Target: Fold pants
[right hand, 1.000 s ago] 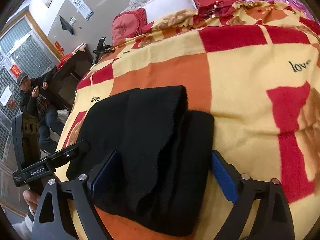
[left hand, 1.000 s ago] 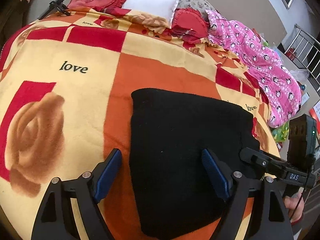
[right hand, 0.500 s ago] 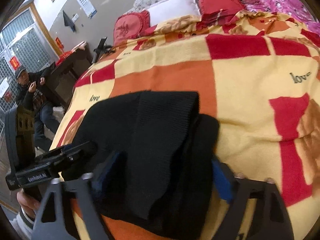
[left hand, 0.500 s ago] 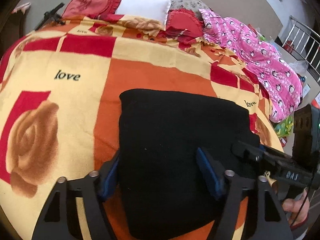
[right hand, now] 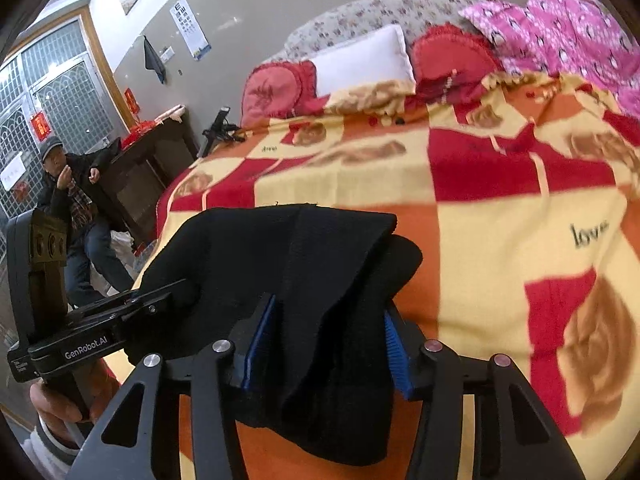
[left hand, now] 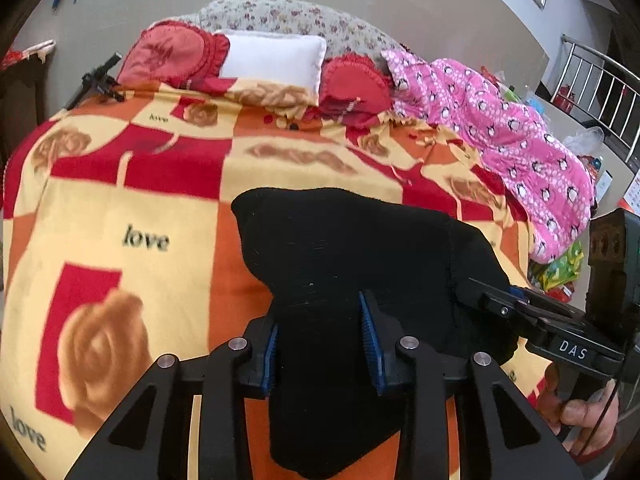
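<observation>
So the surface is a bed covered by a fleece blanket (left hand: 168, 208) in yellow, orange and red squares, with brown roses and the word "love" printed here and there. At the head end there's a white pillow (left hand: 272, 58) with a red frilly cushion (left hand: 172, 56) on each side, and a pink quilt (left hand: 516, 136) with little penguins runs down the bed's edge. Grey wall behind, metal railing (left hand: 600, 80) off in the corner. In the right wrist view a person (right hand: 68, 200) in a cap sits by a barred window next to a dark cabinet (right hand: 148, 168).

The pants (left hand: 352, 264) are plain black knit, already folded into a thick bundle, and you can see the stacked layers and a ribbed edge from the right side (right hand: 332, 264). The near end is bunched up off the blanket, the far end sits further up the bed.

The left gripper (left hand: 320, 344) has its blue pads on either side of the bundle's near edge and the jaws are closing, fabric squeezed between them. The right gripper (right hand: 324, 344) is doing the same on the other corner, jaws closing with the thick layers filling the gap. Each one shows up in the other's view, pinching the same near edge.
</observation>
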Demonstrator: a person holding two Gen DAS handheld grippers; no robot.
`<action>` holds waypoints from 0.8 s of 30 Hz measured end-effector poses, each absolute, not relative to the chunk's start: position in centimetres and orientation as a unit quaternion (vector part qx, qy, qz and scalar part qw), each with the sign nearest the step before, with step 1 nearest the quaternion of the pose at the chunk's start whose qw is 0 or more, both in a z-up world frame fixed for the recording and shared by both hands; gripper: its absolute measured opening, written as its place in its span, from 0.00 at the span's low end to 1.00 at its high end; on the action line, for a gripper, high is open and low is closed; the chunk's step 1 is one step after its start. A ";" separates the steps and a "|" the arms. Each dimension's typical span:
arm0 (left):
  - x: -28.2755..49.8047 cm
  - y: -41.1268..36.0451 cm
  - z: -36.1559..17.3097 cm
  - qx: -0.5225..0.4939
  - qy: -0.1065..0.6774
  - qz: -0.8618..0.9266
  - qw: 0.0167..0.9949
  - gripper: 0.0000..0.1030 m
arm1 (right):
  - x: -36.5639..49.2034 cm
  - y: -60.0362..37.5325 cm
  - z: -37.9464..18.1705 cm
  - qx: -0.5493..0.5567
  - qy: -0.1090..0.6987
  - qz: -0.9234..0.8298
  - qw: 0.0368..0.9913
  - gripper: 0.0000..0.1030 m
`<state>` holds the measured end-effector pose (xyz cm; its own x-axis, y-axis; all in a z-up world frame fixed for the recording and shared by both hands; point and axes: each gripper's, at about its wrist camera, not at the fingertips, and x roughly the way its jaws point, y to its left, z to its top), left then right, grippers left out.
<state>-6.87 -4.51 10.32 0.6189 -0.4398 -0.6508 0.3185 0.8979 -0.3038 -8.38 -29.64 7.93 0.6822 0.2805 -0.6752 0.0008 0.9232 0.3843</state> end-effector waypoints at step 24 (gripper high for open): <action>2.7 -6.4 6.3 -0.090 0.436 -0.196 0.874 0.34 | -1.2 -31.4 3.4 0.198 0.432 0.073 0.877 0.49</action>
